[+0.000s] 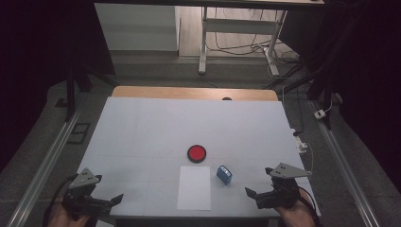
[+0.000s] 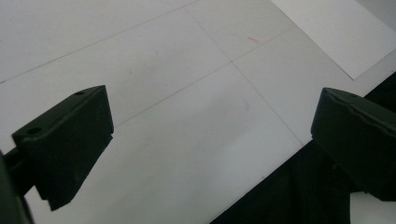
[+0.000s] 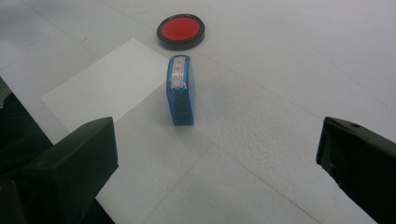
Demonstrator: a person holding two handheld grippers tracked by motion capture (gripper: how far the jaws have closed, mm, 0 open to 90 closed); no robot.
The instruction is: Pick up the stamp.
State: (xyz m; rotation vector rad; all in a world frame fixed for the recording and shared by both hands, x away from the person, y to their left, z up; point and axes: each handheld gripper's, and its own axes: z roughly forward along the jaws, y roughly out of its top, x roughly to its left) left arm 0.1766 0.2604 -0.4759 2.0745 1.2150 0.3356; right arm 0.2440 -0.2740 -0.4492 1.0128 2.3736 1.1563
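In the high view, the left gripper (image 1: pixel 112 200) sits at the near left corner of the table (image 1: pixel 142 127), jaws spread wide and empty, held by a hand (image 1: pixel 61 216) at the bottom edge. The right gripper (image 1: pixel 255 195) sits at the near right corner, also spread wide and holding nothing. Ahead of it and to its left stands the blue stamp (image 1: pixel 224 174), near but apart from the jaws. Left of the stamp lies a white sheet (image 1: pixel 194 187), and beyond both rests the red pad (image 1: pixel 196 153).

In the left gripper view, the two jaws stand far apart with only bare table (image 2: pixel 177 116) between them. A corner of the sheet (image 2: pixel 341 32) lies ahead to the right, well apart from the jaws.

In the right gripper view, the jaws gape wide with nothing gripped. The stamp (image 3: pixel 180 89) stands on edge ahead, closer to the left jaw, untouched. The sheet (image 3: pixel 107 88) lies just beside it on the left, and the pad (image 3: pixel 180 31) sits beyond it.
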